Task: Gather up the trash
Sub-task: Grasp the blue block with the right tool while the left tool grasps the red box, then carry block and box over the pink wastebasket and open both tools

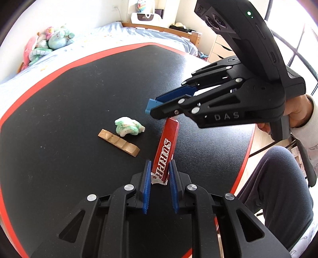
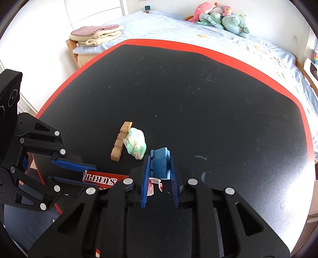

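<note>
My left gripper (image 1: 159, 174) is shut on a red snack wrapper (image 1: 166, 148) printed "SURPR", held above the black table; the wrapper also shows in the right wrist view (image 2: 101, 180), between the left gripper's fingers (image 2: 73, 164). My right gripper (image 2: 159, 168) is shut on a small light-blue block (image 2: 160, 164), right above the far end of the wrapper. The right gripper appears in the left wrist view (image 1: 153, 109) with the block (image 1: 152, 105) at its tip. A crumpled green-white tissue (image 1: 129, 127) and a notched wooden piece (image 1: 119, 142) lie on the table.
The black table with a red rim (image 2: 198, 47) fills both views. A bed with plush toys (image 2: 220, 17) and folded blankets (image 2: 97, 35) stands behind it. The person's legs (image 1: 278, 188) are at the table's right edge.
</note>
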A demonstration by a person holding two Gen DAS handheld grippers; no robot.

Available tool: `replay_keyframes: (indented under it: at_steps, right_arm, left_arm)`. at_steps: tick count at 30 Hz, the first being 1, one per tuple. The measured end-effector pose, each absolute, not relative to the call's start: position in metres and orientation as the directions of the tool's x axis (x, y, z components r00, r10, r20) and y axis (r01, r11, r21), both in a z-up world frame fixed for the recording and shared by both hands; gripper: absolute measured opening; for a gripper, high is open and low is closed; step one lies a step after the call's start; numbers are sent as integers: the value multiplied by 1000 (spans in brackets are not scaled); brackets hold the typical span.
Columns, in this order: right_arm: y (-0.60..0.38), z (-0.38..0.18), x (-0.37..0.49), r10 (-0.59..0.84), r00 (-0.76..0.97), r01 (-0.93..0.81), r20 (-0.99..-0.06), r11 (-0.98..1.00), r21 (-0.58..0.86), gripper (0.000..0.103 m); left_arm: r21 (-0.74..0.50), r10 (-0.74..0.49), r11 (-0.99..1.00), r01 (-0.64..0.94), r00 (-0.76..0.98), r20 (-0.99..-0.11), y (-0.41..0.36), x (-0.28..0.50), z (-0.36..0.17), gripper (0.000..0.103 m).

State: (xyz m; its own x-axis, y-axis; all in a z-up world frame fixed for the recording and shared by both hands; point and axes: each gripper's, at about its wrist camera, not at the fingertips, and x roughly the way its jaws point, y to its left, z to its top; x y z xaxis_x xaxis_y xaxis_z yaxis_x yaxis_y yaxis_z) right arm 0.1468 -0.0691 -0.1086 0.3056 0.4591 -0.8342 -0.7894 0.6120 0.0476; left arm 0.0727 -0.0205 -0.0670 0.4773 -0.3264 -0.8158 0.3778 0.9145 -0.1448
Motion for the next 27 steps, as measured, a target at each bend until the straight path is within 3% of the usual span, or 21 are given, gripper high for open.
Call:
replay_keyframes:
  at_steps: [8, 27]
  right_arm:
    - [-89, -86, 136, 482, 343, -773, -806, 632, 48, 19]
    - [-135, -57, 66, 528, 377, -781, -761, 623, 46, 19]
  left_arm:
    - [-133, -320, 916, 379, 491, -810, -27, 63, -58, 12]
    - [-121, -294, 938, 325, 559, -775, -34, 14, -28, 12]
